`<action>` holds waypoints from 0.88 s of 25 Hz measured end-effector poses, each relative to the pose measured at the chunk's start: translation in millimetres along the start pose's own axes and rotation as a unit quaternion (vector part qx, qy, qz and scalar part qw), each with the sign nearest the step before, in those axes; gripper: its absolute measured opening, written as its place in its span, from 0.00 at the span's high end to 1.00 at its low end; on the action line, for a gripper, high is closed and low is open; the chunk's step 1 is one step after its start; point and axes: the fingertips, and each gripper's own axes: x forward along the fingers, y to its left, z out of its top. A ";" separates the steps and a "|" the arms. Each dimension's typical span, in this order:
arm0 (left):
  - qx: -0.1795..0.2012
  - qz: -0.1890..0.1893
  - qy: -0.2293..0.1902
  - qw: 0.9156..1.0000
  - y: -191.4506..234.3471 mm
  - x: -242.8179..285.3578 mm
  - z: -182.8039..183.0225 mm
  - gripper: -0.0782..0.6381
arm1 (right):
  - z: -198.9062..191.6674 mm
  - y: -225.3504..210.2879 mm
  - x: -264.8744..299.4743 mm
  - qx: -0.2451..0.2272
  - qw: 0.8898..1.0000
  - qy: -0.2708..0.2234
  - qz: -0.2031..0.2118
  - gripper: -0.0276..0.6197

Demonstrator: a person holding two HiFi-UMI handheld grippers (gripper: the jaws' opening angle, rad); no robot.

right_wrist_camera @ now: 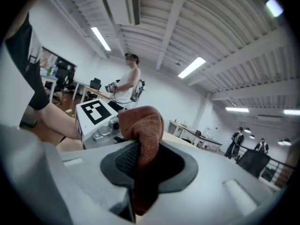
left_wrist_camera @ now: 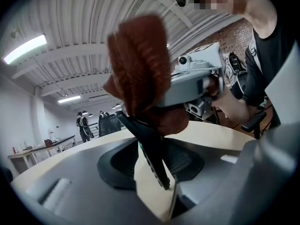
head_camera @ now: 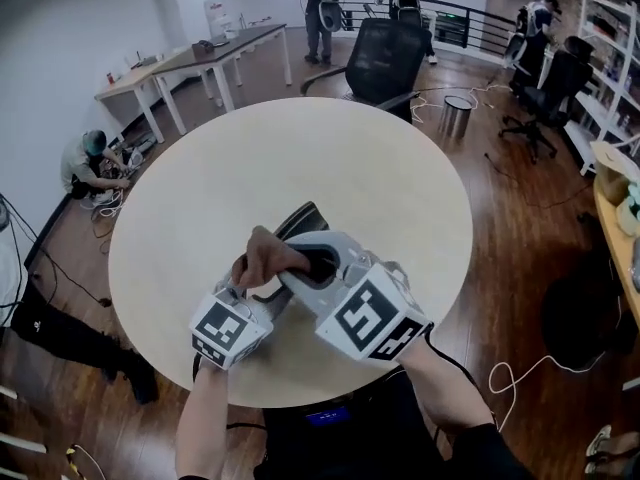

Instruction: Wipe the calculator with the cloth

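Observation:
Over the near part of the round table my left gripper is shut on the calculator, a thin dark slab that stands tilted up and away. In the left gripper view the calculator shows edge-on between the jaws of the left gripper. My right gripper is shut on a brown cloth, bunched against the calculator's near face. The cloth covers the slab's upper end there. In the right gripper view the cloth fills the gap in the right gripper and hides the calculator.
A black office chair stands beyond the table, with a small bin to its right. Long desks line the back left. One person crouches on the floor at left; others stand at the far railing.

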 end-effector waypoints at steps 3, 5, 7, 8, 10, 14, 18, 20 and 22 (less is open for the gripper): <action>0.014 0.000 0.001 1.000 -2.2 3.9 1.0 0.67 | -4.2 1.6 6.7 -0.016 1.000 0.008 0.007 0.83; 0.017 -0.003 0.002 1.000 -4.0 4.1 1.1 0.68 | -15.4 -20.3 2.4 0.026 1.000 -0.002 -0.007 0.83; 0.012 -0.003 0.002 1.000 -4.0 1.6 1.7 0.68 | -31.9 -46.6 -3.5 0.079 0.996 -0.008 -0.026 0.83; 0.009 -0.002 0.002 1.000 -3.3 0.4 1.8 0.68 | -44.3 -62.1 -6.1 0.108 0.993 -0.006 -0.040 0.83; 0.008 0.003 -0.003 1.000 -1.0 -0.5 0.7 0.68 | -82.2 -100.6 -12.2 0.155 0.983 0.029 -0.090 0.83; -0.009 0.010 0.000 1.000 4.1 -6.5 -3.5 0.68 | -132.3 -126.6 -32.9 0.205 0.964 0.095 -0.140 0.83; -0.031 0.058 0.007 0.998 28.2 -20.2 -8.9 0.69 | -99.2 -68.3 -21.0 0.174 0.980 0.085 -0.051 0.83; -0.011 0.097 0.031 0.995 35.8 -24.1 -9.3 0.69 | -90.7 -41.6 -9.3 0.165 0.983 0.081 0.004 0.83; 0.062 0.134 0.084 0.986 35.5 -25.1 -6.1 0.69 | -86.6 -25.9 -1.1 0.170 0.982 0.076 0.043 0.83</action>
